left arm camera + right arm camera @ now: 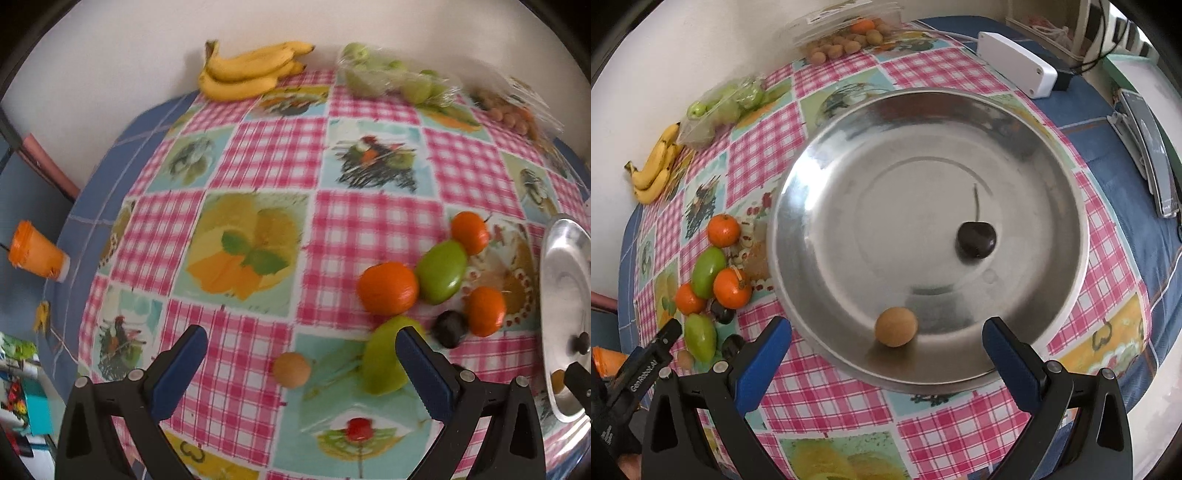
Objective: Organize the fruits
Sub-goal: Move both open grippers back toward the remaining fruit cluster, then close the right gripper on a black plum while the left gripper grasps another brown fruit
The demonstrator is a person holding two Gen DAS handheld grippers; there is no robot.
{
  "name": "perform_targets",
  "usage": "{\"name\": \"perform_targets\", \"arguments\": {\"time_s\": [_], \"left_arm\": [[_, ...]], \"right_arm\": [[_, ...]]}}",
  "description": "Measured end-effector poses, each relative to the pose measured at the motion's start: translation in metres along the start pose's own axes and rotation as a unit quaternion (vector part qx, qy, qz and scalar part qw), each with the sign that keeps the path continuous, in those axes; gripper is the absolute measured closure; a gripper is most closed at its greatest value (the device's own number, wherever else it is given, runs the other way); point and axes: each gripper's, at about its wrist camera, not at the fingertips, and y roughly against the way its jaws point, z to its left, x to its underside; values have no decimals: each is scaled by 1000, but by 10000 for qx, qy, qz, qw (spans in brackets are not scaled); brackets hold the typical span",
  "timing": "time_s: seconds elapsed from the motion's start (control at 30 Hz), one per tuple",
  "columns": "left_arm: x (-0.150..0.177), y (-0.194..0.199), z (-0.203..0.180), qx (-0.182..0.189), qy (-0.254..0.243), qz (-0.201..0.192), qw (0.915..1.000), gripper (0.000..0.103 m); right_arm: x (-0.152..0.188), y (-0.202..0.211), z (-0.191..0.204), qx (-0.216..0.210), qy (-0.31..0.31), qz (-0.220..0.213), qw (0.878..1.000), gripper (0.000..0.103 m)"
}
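A steel plate (pixel 1052 177) holds a dark cherry (pixel 976 239) and a small tan round fruit (pixel 896 326). My right gripper (pixel 886 343) is open and empty just above the plate's near edge. Left of the plate lie three oranges (pixel 388 288), two green fruits (pixel 441 271), dark cherries (pixel 450 328) and a small tan fruit (pixel 291 369). My left gripper (pixel 301 365) is open and empty, with the tan fruit between its fingers and a green fruit (pixel 384 360) by its right finger. The plate's rim (pixel 554 280) shows at the right of the left wrist view.
Bananas (pixel 247 70), a bag of green fruit (pixel 391 75) and a clear box of small tan fruit (pixel 846 33) sit along the wall. A white box (pixel 1015 62) lies behind the plate. An orange cup (pixel 35 254) sits off the table's left.
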Motion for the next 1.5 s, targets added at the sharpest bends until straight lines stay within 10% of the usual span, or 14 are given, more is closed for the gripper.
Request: {"name": "perform_targets", "arguments": {"time_s": [0.83, 1.3, 1.5], "left_arm": [[0, 3, 69, 354, 290, -175, 9988, 0], [10, -11, 56, 854, 166, 275, 9958, 2], [13, -21, 49, 1002, 128, 472, 9938, 22]], "right_arm": [[26, 12, 98, -612, 1124, -194, 9916, 1], [45, -20, 128, -311, 1682, 248, 9849, 26], [47, -31, 132, -353, 1731, 422, 9834, 46]]}}
